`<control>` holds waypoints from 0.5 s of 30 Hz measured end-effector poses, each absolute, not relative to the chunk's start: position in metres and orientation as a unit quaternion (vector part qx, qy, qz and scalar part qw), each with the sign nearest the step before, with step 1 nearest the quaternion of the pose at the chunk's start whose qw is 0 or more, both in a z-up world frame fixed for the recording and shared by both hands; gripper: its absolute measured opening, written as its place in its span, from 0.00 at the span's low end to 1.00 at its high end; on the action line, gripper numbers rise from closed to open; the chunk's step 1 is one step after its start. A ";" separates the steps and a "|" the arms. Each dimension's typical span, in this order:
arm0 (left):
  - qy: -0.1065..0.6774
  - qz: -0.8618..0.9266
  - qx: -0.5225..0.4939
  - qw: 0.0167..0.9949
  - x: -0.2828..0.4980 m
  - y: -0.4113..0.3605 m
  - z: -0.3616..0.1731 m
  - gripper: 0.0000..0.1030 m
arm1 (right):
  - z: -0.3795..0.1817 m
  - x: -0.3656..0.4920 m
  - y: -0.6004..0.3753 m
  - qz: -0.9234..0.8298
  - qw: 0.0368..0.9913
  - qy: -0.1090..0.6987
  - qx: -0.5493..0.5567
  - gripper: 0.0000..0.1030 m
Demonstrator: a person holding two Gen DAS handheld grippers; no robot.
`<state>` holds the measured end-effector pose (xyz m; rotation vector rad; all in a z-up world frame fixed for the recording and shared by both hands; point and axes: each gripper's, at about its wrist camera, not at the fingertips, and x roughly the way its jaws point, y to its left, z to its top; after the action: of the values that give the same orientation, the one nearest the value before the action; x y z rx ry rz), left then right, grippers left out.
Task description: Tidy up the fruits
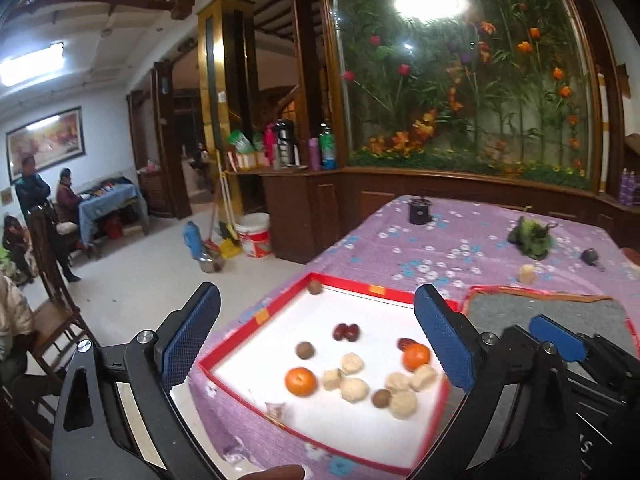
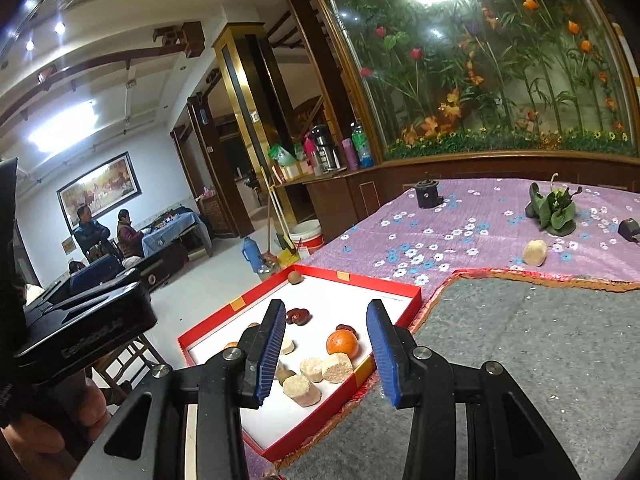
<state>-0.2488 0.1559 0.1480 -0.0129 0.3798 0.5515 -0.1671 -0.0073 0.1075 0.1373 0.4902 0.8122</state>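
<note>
A shallow red box with a white floor [image 1: 360, 290] [image 2: 400, 286] sits at the table's near left corner. It holds two oranges [image 1: 301, 381] [image 2: 342, 343], several pale cut chunks [image 1: 354, 390] [image 2: 337, 367], dark red dates [image 1: 346, 332] [image 2: 297, 316] and small brown round fruits [image 1: 305, 349] [image 2: 295, 278]. My left gripper [image 1: 316, 356] is open and empty, held above the box. My right gripper [image 2: 326, 354] is open and empty over the box's near right part. One pale chunk [image 1: 527, 274] [image 2: 535, 253] lies alone on the cloth.
A grey mat with an orange-red edge [image 1: 560, 312] [image 2: 540, 340] lies right of the box on the purple flowered tablecloth [image 1: 460, 248] [image 2: 460, 232]. Leafy greens [image 1: 532, 236] [image 2: 554, 208] and a black cup [image 1: 420, 212] [image 2: 427, 195] stand farther back. Chairs and people are off to the left.
</note>
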 end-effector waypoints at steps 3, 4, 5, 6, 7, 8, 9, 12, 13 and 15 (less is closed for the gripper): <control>0.187 0.265 0.001 0.946 -0.252 0.149 0.151 0.95 | 0.110 -0.168 -0.013 0.390 0.888 0.231 0.070 0.40; 0.188 0.264 0.004 0.946 -0.253 0.147 0.151 0.95 | 0.111 -0.168 -0.014 0.391 0.888 0.230 0.071 0.40; 0.189 0.262 0.007 0.946 -0.253 0.145 0.152 0.95 | 0.112 -0.169 -0.015 0.391 0.888 0.230 0.071 0.40; 0.190 0.260 0.010 0.947 -0.253 0.144 0.152 0.95 | 0.113 -0.169 -0.016 0.392 0.888 0.229 0.071 0.40; 0.190 0.259 0.011 0.947 -0.254 0.143 0.152 0.95 | 0.113 -0.169 -0.016 0.392 0.889 0.228 0.071 0.40; 0.191 0.257 0.012 0.947 -0.254 0.143 0.153 0.95 | 0.113 -0.170 -0.016 0.392 0.889 0.227 0.070 0.40; 0.193 0.256 0.011 0.947 -0.255 0.143 0.153 0.95 | 0.113 -0.170 -0.016 0.392 0.889 0.226 0.068 0.40; 0.195 0.257 0.011 0.946 -0.255 0.145 0.153 0.95 | 0.112 -0.171 -0.014 0.394 0.888 0.228 0.065 0.40; 0.196 0.256 0.010 0.946 -0.255 0.146 0.152 0.95 | 0.112 -0.170 -0.014 0.394 0.888 0.229 0.065 0.40; 0.196 0.251 0.003 0.948 -0.255 0.147 0.152 0.95 | 0.110 -0.170 -0.011 0.394 0.887 0.232 0.061 0.40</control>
<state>-0.2553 0.1470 0.1520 0.0066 0.3982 0.5118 -0.1699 -0.0114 0.1100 0.1267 0.4819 0.8192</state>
